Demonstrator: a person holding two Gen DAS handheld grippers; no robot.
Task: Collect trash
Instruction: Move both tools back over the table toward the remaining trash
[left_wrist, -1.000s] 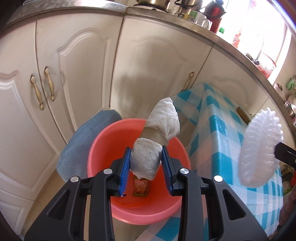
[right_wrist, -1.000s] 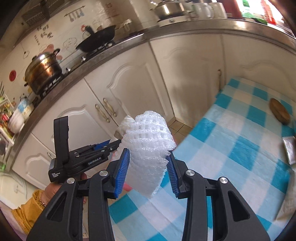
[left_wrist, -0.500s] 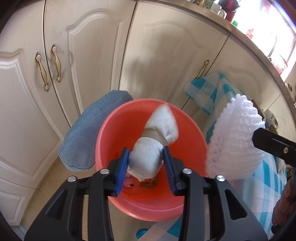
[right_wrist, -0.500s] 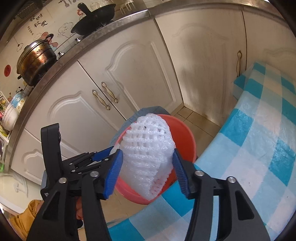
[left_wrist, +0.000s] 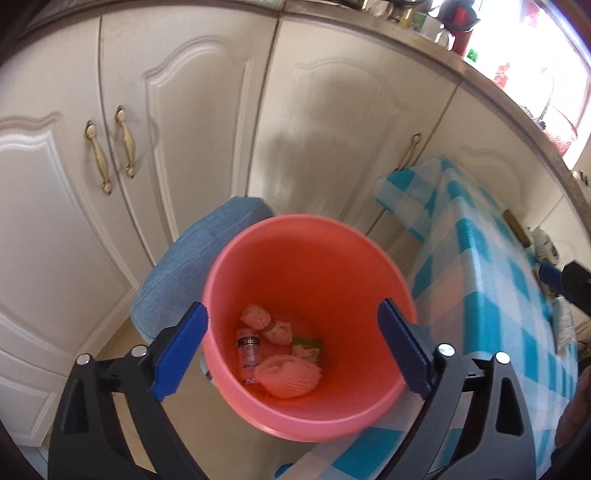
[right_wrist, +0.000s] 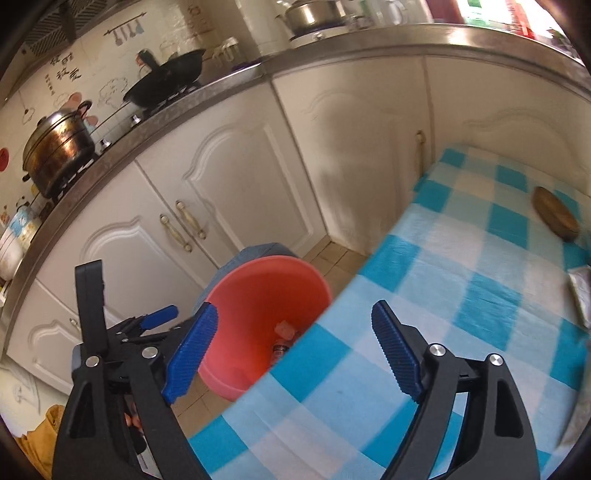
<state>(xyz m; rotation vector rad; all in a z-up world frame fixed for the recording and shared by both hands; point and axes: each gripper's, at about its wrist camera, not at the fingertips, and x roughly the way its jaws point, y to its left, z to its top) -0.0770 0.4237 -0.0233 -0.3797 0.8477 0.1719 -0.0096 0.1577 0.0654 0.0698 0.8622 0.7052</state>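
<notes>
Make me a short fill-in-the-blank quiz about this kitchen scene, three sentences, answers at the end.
1. The trash lies at the bottom of a ____-coloured bucket.
2. The tablecloth is checked in white and ____.
3. Between the fingers of the left gripper there is ____ held.

Missing words: pink; blue; nothing

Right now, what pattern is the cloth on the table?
The tablecloth is checked in blue and white, clearest in the right wrist view.

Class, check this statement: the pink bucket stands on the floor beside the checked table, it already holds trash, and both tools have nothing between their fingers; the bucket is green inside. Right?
One error: the bucket is pink inside, as the left wrist view shows. The rest stands.
</notes>
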